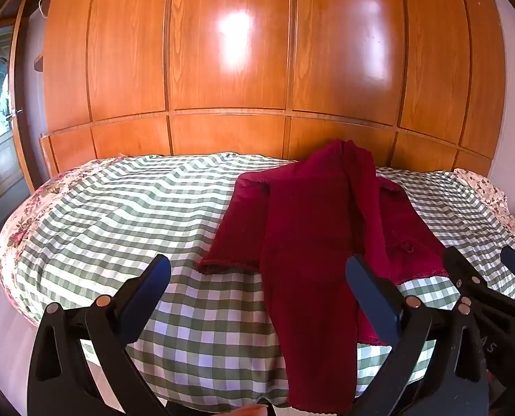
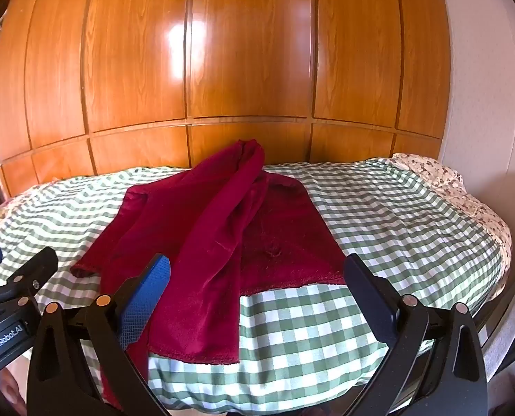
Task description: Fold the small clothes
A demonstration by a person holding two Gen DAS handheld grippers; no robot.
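So both claws are spread wide with nothing in them. The left gripper (image 1: pixel 257 284) and right gripper (image 2: pixel 257 284) hang side by side over the near edge of the bed (image 1: pixel 94 215), tilted down a bit.

The thing to fold is a dark red garment (image 1: pixel 312 228), some small top or cardigan as far as I can tell. It's lying on the checked bedspread (image 2: pixel 396 215), lumpy and not flat. In the left view it fills the centre and right of the frame; in the right view it's centre-left.

What the next move hangs on, I'd guess: its long axis runs away from the claws, from the wardrobe (image 2: pixel 250 52) end at the top of the frame down to the near edge. One long strip (image 2: pixel 202 277), maybe a sleeve or a flipped front panel, is draped over the body and comes right toward the grippers. In the left view it sits between that claw's fingers; in the right view it's beside the left finger (image 2: pixel 146 294). So the left claw looks better lined up with it.

The right view shows the strip's hem and the body's near right corner (image 2: pixel 337 279) cleanly. The left view shows the far-left flap (image 1: pixel 233 235) better, and has the strip running off the bottom of the frame.
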